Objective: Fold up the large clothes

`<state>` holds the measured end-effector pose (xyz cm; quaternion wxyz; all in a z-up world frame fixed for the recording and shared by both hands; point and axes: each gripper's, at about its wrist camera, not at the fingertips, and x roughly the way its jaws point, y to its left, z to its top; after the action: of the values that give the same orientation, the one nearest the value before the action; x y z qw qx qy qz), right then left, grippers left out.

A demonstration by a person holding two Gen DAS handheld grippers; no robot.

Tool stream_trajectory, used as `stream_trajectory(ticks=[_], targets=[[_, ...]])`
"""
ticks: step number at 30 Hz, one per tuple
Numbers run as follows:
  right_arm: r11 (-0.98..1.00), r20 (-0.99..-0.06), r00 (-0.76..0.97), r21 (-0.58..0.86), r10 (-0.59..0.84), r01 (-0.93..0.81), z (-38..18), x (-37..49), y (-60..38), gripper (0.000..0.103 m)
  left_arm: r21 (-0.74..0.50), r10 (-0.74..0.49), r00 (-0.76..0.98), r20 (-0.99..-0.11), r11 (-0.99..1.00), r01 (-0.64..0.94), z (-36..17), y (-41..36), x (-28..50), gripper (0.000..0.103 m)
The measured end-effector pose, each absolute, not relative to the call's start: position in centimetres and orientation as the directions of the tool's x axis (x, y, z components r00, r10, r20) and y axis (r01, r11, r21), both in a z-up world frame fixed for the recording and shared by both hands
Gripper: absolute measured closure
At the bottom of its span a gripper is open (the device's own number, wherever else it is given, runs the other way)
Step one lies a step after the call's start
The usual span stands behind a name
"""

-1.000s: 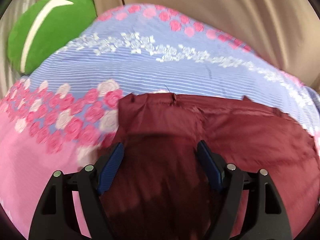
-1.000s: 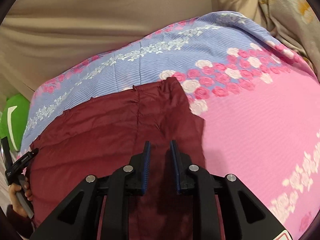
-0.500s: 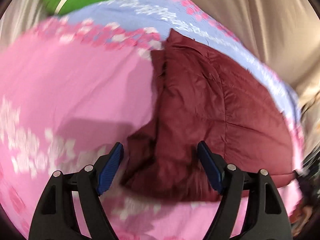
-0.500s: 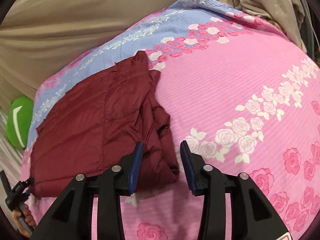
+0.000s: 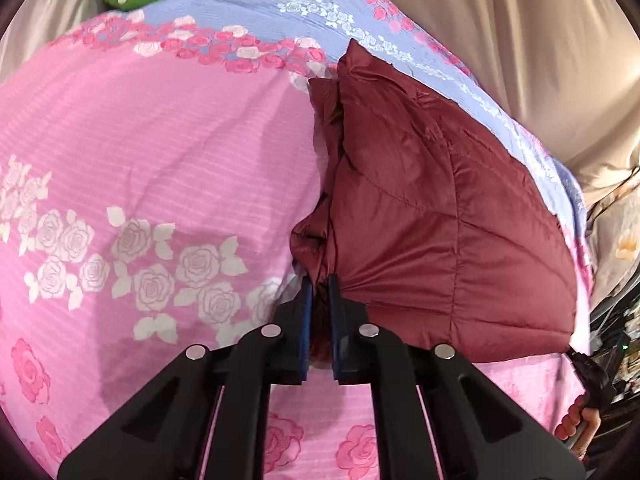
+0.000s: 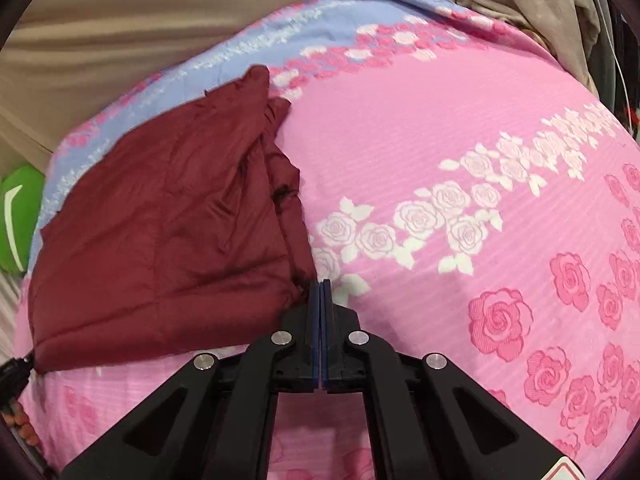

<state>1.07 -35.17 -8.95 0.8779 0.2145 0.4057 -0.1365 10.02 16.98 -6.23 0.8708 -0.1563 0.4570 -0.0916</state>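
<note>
Both grippers have dropped from the middle of the maroon quilted jacket (image 5: 440, 216) to its near corners, and their jaws, wide a moment ago, are now pinched. The left gripper (image 5: 319, 300) is closing on a bunched corner of fabric; the right gripper (image 6: 322, 300) is fully closed at the opposite corner, apparently nipping the hem, though I can't be sure. Folded once, the jacket lies on the pink rose bedsheet (image 5: 160, 140), probably held for another fold.
</note>
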Motion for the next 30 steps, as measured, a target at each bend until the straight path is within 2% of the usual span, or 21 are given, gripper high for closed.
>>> stream_trajectory(ticks=[3,6,9,11,13,15,18,22,23,27,30], targets=[[0.871,-0.779,0.613,0.205,-0.131,0.446,-8.1,0.8,-35.2,0.103,-0.336,-0.272,0.574,-0.773,0.942,-0.006,-5.4,16.9,9.7,0.095],[0.863,-0.723,0.68,0.26,-0.124,0.434,-5.5,0.1,-35.6,0.103,-0.295,-0.221,0.655,-0.723,0.955,-0.003,-1.9,17.0,8.6,0.095],[0.9,-0.66,0.748,0.278,-0.073,0.334,-1.7,1.9,-33.9,0.095,-0.271,-0.232,0.724,-0.65,0.96,0.065,2.1,15.5,9.3,0.086],[0.924,-0.628,0.778,0.29,-0.014,0.251,0.2,4.4,-32.1,0.095,-0.252,-0.255,0.74,-0.623,0.96,0.119,3.7,13.5,10.5,0.074],[0.945,-0.608,0.793,0.284,0.048,0.16,1.8,8.2,-29.4,0.095,-0.206,-0.263,0.739,-0.62,0.964,0.17,4.4,10.4,12.3,0.073],[0.954,-0.619,0.779,0.281,0.098,0.104,2.4,11.7,-26.8,0.094,-0.169,-0.274,0.723,-0.634,0.962,0.216,3.9,6.9,14.2,0.068],[0.946,-0.66,0.719,0.324,0.216,0.014,1.5,17.4,-22.7,0.094,-0.152,-0.289,0.678,-0.676,0.955,0.255,1.8,3.5,17.0,0.067],[0.961,-0.719,0.668,0.276,0.189,0.026,-1.2,21.8,-20.5,0.095,-0.083,-0.212,0.654,-0.727,0.971,0.223,-1.3,1.6,19.8,0.067],[0.964,-0.732,0.659,0.263,0.172,0.039,-2.1,22.4,-20.5,0.103,-0.076,-0.204,0.65,-0.732,0.972,0.221,-2.0,1.5,20.2,0.065],[0.952,-0.748,0.632,0.3,0.201,0.052,-3.9,23.6,-21.7,0.103,-0.055,-0.189,0.657,-0.73,0.974,0.22,-3.4,1.6,20.7,0.063],[0.955,-0.726,0.661,0.294,0.191,0.046,-2.7,23.8,-21.3,0.097,-0.012,-0.159,0.675,-0.72,0.976,0.217,-3.7,1.0,20.5,0.061]])
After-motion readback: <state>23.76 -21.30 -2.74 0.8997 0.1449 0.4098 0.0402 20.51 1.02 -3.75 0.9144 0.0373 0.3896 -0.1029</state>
